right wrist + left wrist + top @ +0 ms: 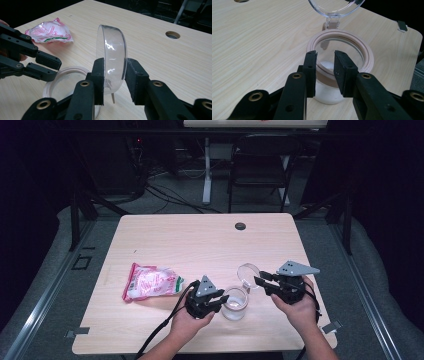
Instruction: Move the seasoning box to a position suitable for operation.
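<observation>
1. Lid stands upright on edge between the right gripper jaws, which straddle it.
2. Jar sits near the table's near edge, its rim pinched by the left gripper.

A jar stands on the counter near its near edge, right of centre. Its hinged lid stands open just behind it. A bag lies to the left. The left gripper sits at the jar's left side, the right gripper at the lid. A hole lies far, a chair beyond.
</observation>
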A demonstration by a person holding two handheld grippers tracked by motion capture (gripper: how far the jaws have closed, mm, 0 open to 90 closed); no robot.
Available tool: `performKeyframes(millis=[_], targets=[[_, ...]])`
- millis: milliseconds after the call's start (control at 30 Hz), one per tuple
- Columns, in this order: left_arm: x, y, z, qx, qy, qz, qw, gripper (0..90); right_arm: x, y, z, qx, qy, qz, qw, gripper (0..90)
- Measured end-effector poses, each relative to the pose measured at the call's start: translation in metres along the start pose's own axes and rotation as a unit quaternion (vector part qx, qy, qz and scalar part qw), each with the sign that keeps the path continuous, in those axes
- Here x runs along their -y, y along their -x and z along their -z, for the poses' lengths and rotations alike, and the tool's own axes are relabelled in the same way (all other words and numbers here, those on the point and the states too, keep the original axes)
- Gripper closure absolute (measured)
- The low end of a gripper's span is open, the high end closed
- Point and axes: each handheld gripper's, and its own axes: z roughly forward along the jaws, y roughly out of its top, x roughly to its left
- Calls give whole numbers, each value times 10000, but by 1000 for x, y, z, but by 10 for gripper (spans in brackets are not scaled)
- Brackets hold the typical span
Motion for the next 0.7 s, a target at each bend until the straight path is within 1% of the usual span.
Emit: performKeyframes(millis=[100,133,200,300,433,533,567,667,700], targets=[[0,-1,2,-35,-12,1,10000,692,0,-1,0,19,-2,25,10000,683],[-1,-2,3,-60,7,-18,10000,690,0,-1,0,19,-3,27,10000,680],[-1,-3,6,-88,73,25,9999,681,0,-2,1,24,-1,40,10000,669],[-2,-6,10,-139,115,27,9998,668,-1,-2,3,33,36,40,10000,655],[-1,-12,20,-289,171,-12,9994,659,-3,-2,10,78,106,52,9999,636],[0,-19,28,-358,180,15,9992,659,-5,-3,16,106,144,60,9998,632],[1,-22,31,-417,188,9,9990,659,-6,-3,17,98,136,86,9998,631],[3,-27,37,-501,199,-2,9985,660,-7,-5,23,107,144,112,9998,631],[4,-30,40,-554,228,10,9982,659,-7,-5,24,84,106,128,9998,632]])
